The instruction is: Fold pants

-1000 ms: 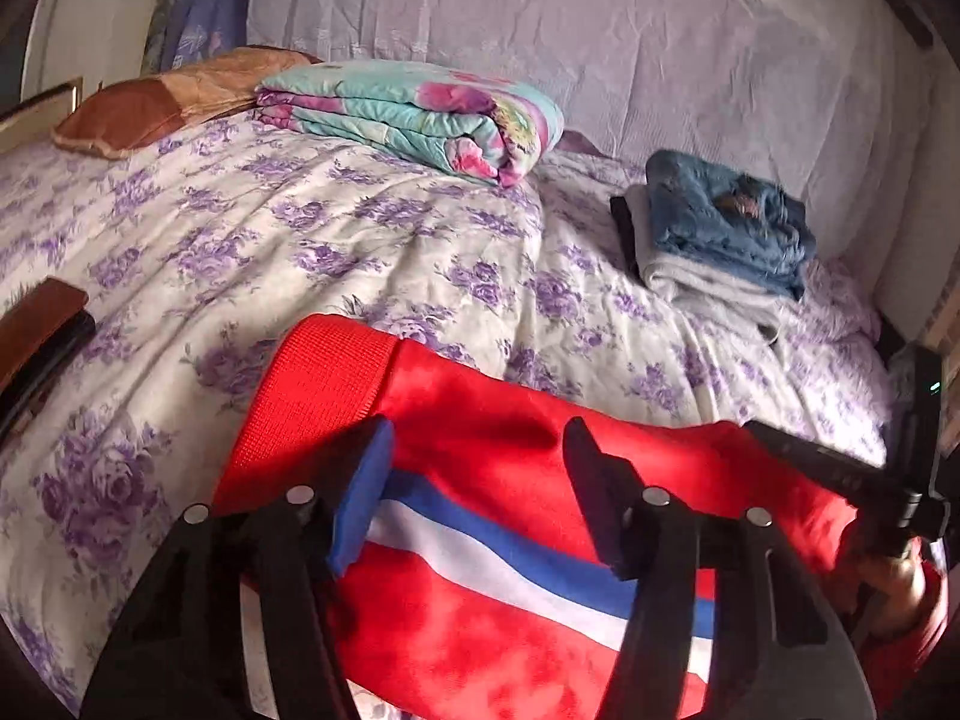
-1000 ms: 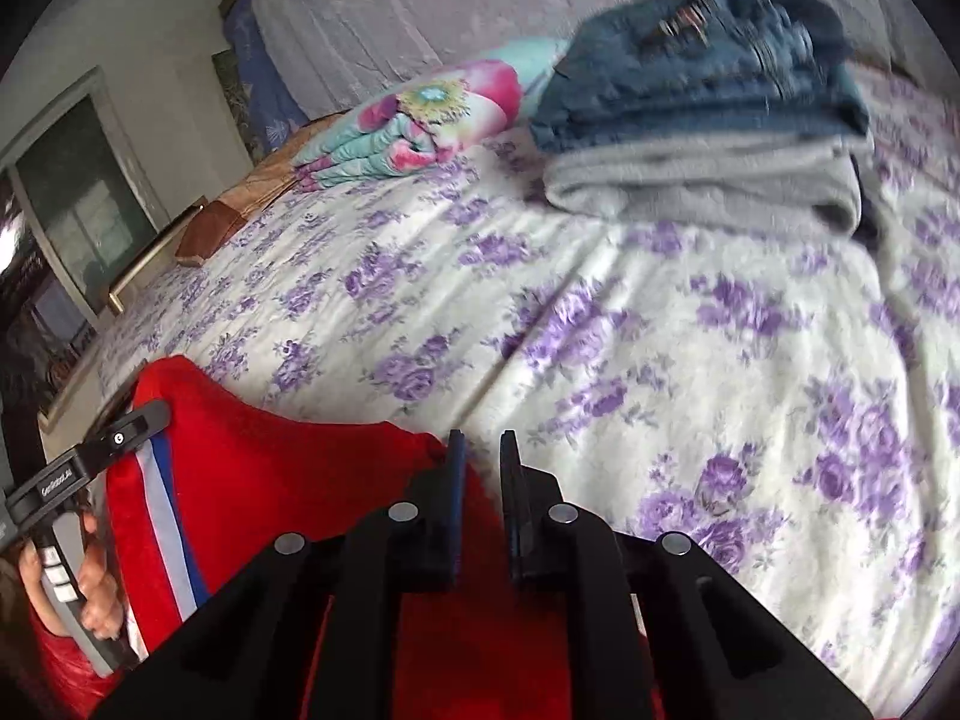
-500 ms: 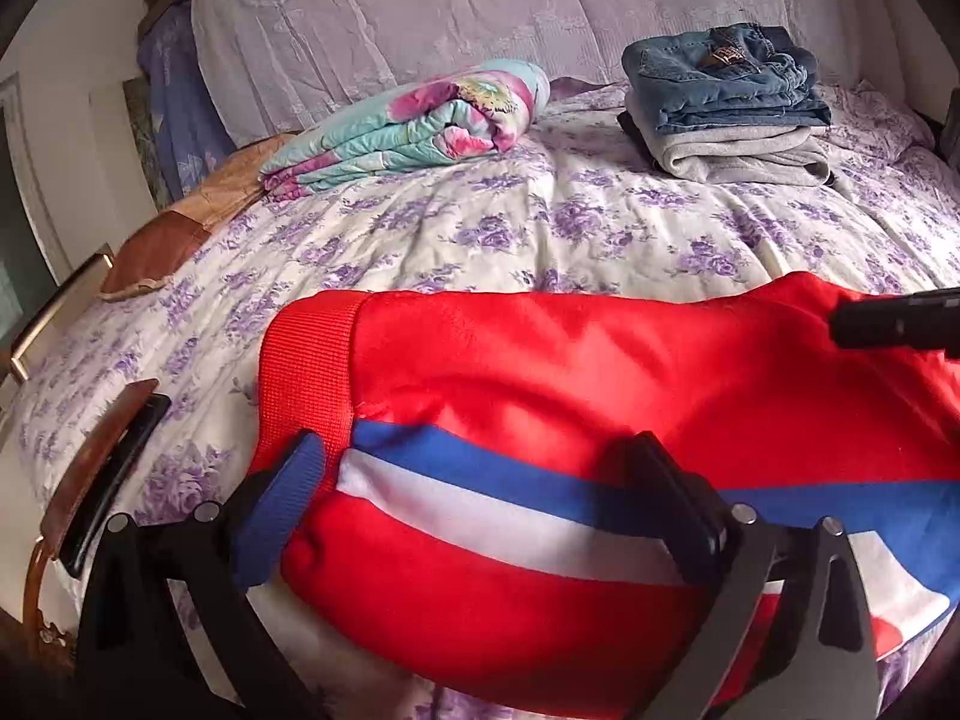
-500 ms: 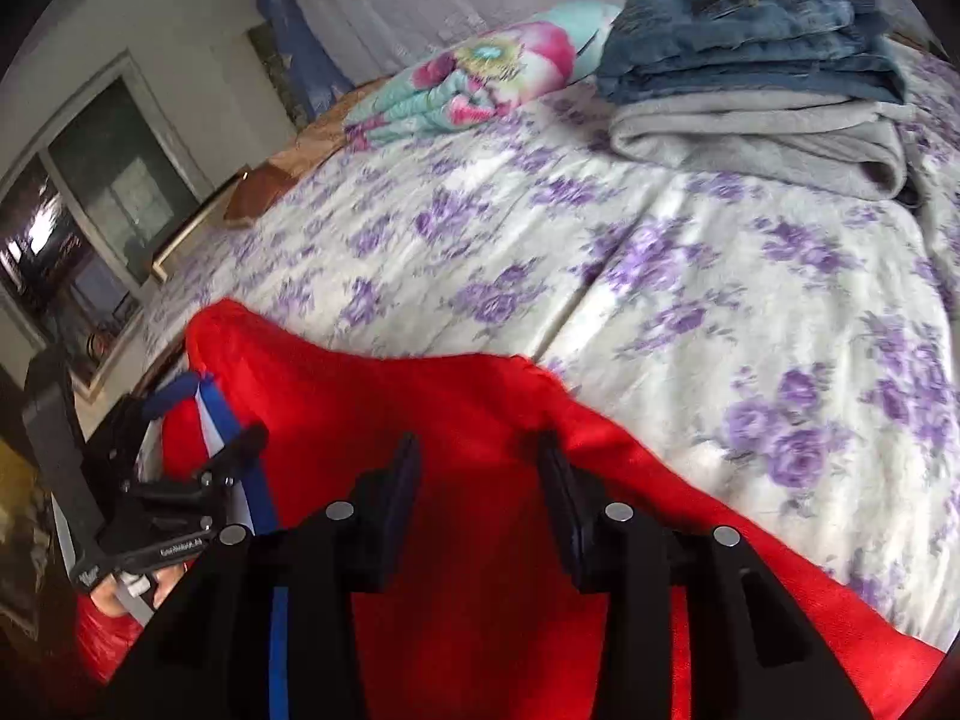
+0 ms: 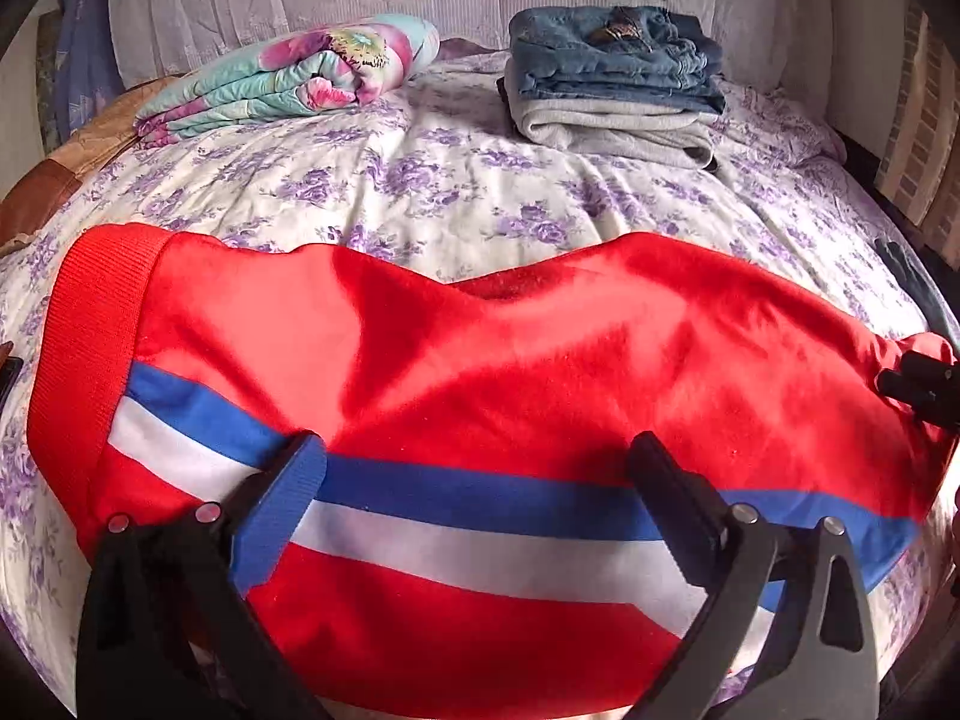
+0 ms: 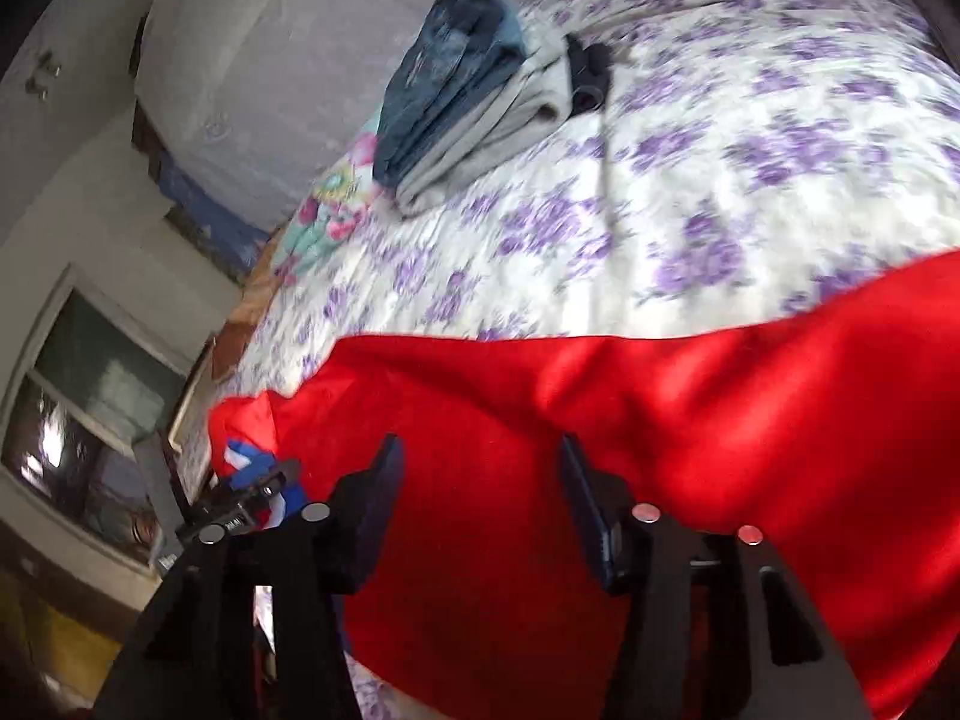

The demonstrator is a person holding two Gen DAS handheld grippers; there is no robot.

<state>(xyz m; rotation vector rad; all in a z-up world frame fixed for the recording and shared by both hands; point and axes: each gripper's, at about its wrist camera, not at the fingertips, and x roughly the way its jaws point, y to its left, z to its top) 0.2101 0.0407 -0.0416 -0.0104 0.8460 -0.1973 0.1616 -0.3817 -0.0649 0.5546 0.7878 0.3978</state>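
- Red pants [image 5: 510, 360] lie spread across the near part of the bed [image 5: 456, 192], ribbed waistband at the left, blue-and-white side stripe running along the near edge.
- Left gripper [image 5: 474, 468]: jaws wide apart, over the stripe, nothing clamped between them.
- Right gripper [image 6: 477, 468]: jaws also apart, above plain red cloth, not pinching it. Its view is motion-blurred.
- In the left wrist view the right gripper's black tips show at the far right edge of the pants; contact with the fabric is unclear.
- Back of the bed: folded jeans [image 5: 612, 51] stacked on a folded grey garment [image 5: 618, 126], well apart from the pants.
- Rolled floral quilt [image 5: 300, 78] sits to the left of that stack.
- Purple-flower bedsheet between the pants and both piles.
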